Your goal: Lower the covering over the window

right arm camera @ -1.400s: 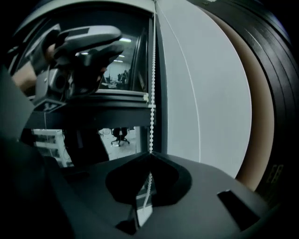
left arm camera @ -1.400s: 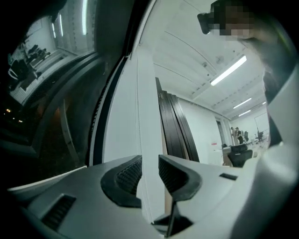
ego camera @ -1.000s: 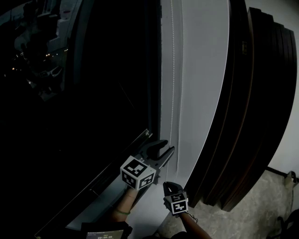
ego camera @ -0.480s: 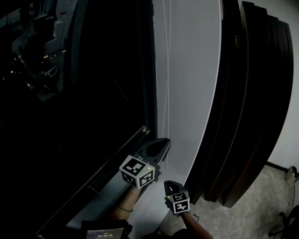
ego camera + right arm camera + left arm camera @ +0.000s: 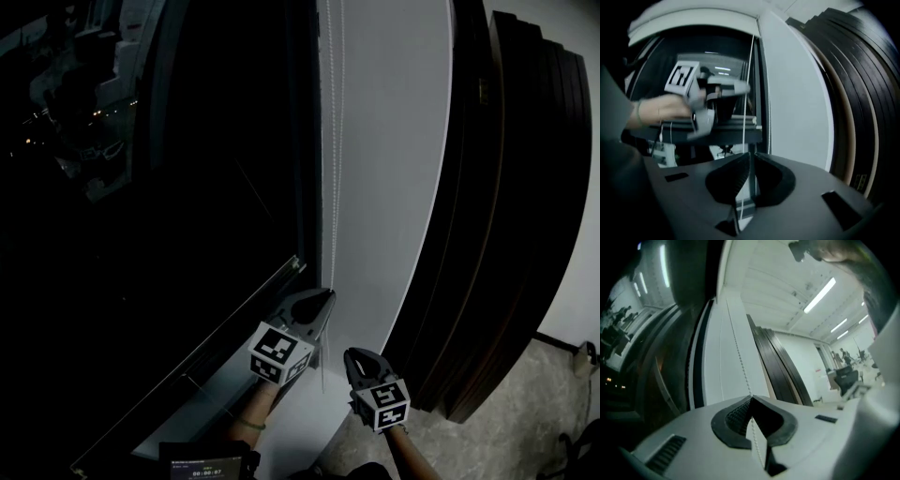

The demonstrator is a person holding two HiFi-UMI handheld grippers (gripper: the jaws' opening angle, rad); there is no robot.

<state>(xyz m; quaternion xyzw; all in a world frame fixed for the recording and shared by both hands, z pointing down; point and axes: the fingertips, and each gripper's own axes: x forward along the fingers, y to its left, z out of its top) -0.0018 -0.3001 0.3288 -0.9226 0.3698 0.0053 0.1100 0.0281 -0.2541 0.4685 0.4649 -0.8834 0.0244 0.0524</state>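
Dark window pane (image 5: 187, 234) is uncovered, and the blind (image 5: 693, 21) looks rolled up at the top. The left claw (image 5: 324, 300), wide a second ago, now pinches the chain (image 5: 739, 357) at lower centre. The right claw (image 5: 355, 356) is clamped on it below, so pulling can go on.

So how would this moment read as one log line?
left gripper: shut on chain | right gripper: shut on chain, below left | window: dark glass
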